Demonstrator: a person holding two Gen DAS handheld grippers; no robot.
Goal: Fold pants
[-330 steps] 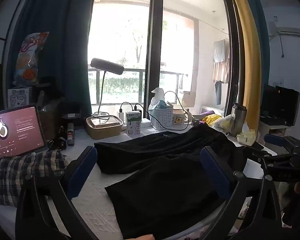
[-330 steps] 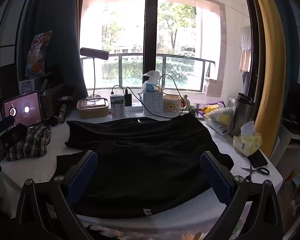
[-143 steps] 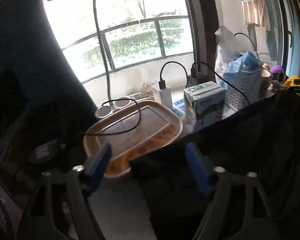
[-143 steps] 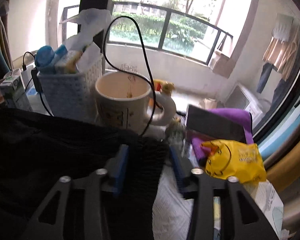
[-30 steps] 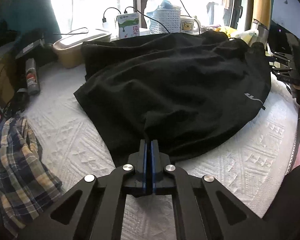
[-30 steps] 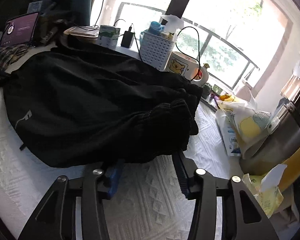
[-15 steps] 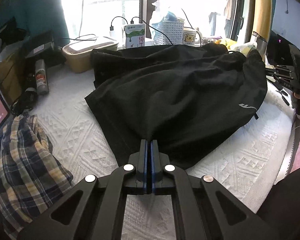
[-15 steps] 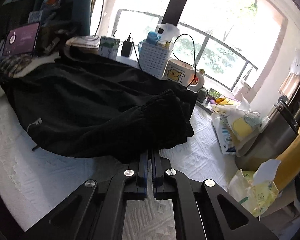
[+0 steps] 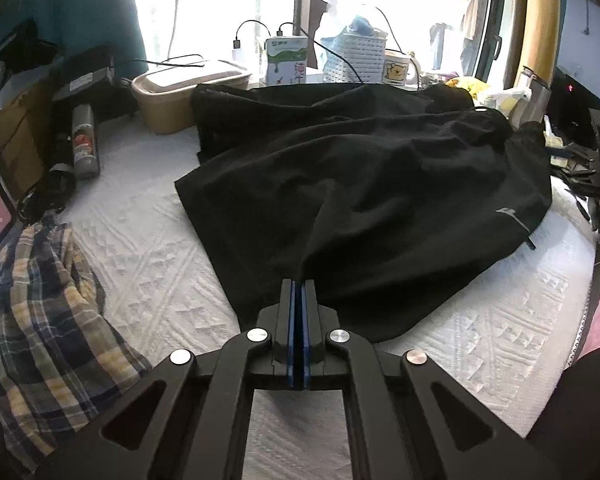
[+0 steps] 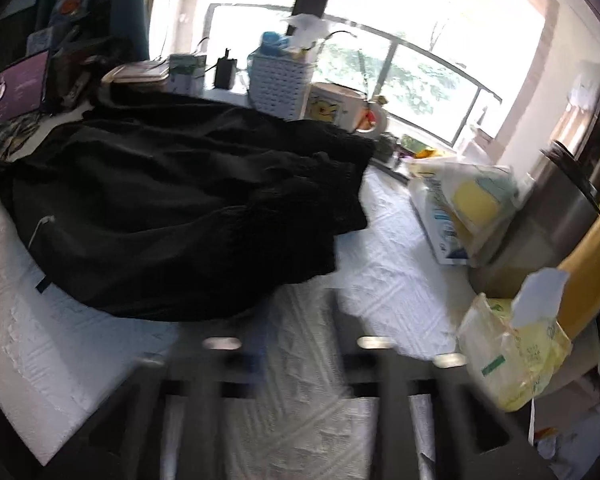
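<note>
Black pants [image 9: 372, 184] lie folded over themselves on the white textured table cover [image 9: 140, 248]. My left gripper [image 9: 299, 285] is shut on the pants' near edge, and a ridge of fabric rises from the blue pads. In the right wrist view the pants [image 10: 172, 208] rest in a heap with the ribbed end at the right. My right gripper [image 10: 300, 320] is blurred just in front of that end. Its jaws are opening, with only white cover between them.
A plaid shirt [image 9: 40, 320] lies bunched at the near left. A tan lidded box [image 9: 188, 92], a spray can [image 9: 85, 140], a white basket [image 10: 278, 80] and a mug [image 10: 338, 110] line the window side. A steel flask [image 10: 548, 216] and yellow tissue pack [image 10: 512, 356] stand right.
The right gripper was shut on the pants' ribbed end and now stands apart; the fabric has dropped onto the table and the gripper has drawn back. The left gripper stays shut on the pants.
</note>
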